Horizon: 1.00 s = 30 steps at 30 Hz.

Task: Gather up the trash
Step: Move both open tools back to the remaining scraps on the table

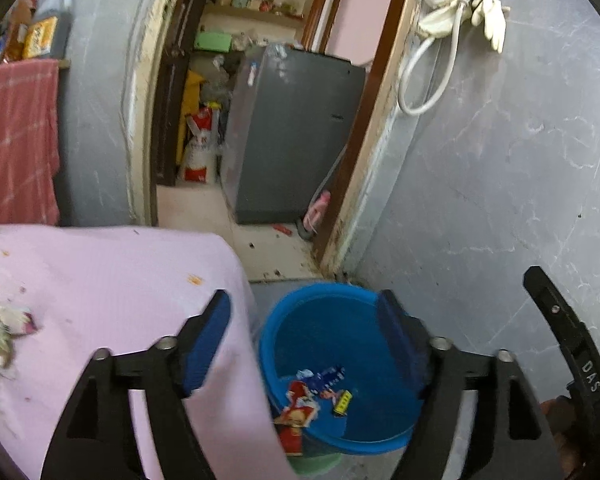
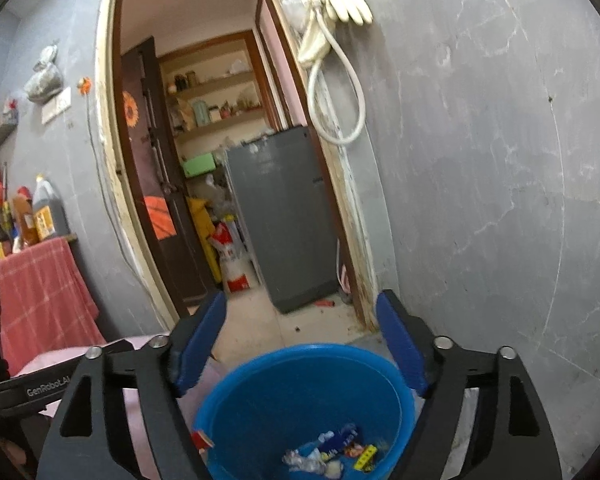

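Two claws hang over a blue bucket (image 1: pixel 340 364), and both are wide apart with nothing between the pads.

On the far left, a small pile of torn wrappers (image 1: pixel 0 340) lies on the pink cloth of the surface (image 1: pixel 112 280). It sits near the left edge of the left view and looks blurred, so I cannot tell what each bit is. It is a loose heap with no clear long side.

Next comes the left claw (image 1: pixel 304 340). Its left pad is over the cloth and its right pad is over the bucket. It grips nothing.

Then the bucket, standing upright on the floor just beside the surface, its open mouth facing up. A few wrappers (image 2: pixel 332 454) lie flat at the bottom. A red wrapper (image 1: pixel 296 412) sits at the bucket's near left rim, its long side running from the rim toward the camera. It may be hanging half out; I cannot tell.

The right claw (image 2: pixel 300 344) is above the bucket too, released and empty.

What could go wrong? That red wrapper could slip to the floor if a claw or the cloth bumps it. The pile on the left is loose, so a pinch may lift only some bits and drop crumbs. The cloth could bunch up and get grabbed with the trash.
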Available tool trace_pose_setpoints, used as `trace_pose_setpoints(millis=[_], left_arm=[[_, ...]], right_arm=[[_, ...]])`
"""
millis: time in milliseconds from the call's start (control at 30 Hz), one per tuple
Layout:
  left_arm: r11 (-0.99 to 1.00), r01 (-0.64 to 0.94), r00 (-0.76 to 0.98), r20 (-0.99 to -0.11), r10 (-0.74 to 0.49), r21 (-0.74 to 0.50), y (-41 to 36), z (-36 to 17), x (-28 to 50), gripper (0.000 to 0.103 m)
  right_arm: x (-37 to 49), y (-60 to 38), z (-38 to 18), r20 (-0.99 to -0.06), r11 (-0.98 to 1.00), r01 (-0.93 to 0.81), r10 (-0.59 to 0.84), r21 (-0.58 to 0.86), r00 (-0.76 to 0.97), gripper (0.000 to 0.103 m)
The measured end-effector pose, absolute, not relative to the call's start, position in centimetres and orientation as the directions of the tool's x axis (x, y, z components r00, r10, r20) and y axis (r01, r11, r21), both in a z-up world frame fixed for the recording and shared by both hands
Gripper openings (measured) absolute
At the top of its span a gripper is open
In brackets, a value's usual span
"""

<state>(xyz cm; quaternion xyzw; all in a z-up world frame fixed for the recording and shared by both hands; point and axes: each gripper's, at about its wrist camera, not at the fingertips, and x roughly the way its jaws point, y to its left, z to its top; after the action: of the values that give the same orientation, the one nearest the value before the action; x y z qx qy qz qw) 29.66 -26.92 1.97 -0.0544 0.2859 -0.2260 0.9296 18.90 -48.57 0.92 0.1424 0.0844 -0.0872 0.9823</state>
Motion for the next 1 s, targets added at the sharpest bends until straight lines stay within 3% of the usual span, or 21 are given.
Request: trace_pose_setpoints(millis=[33,300,700,1000], left_arm=[[0.895,0.383,0.748,-0.493,-0.445,-0.227,-26.5,2.2,29.3,0.084],[0.92,0.328,0.815,-0.429,-0.389,-0.212,-22.7,3.9,27.5,0.093],[0.946,0.258,0.893,-0.325,-0.31,-0.195,-16.5,5.8,25.2,0.1],[0.97,0.165,0.931,-0.296,-0.212,-0.177,-11.9,6.3,23.0,0.101]], right_arm=[[18.9,-48.3,1.1,-0.178,0.945,0.187,-0.143,0.266,0.974,0.084],[18.4,-45.7,2.4,-0.09,0.96,0.123,-0.103,0.252,0.991,0.103],[17.2,-41.3,4.0,0.02,0.982,0.022,-0.026,0.186,0.999,0.103],[17.6,-37.4,4.0,0.005,0.984,-0.07,0.07,0.162,0.998,0.103]])
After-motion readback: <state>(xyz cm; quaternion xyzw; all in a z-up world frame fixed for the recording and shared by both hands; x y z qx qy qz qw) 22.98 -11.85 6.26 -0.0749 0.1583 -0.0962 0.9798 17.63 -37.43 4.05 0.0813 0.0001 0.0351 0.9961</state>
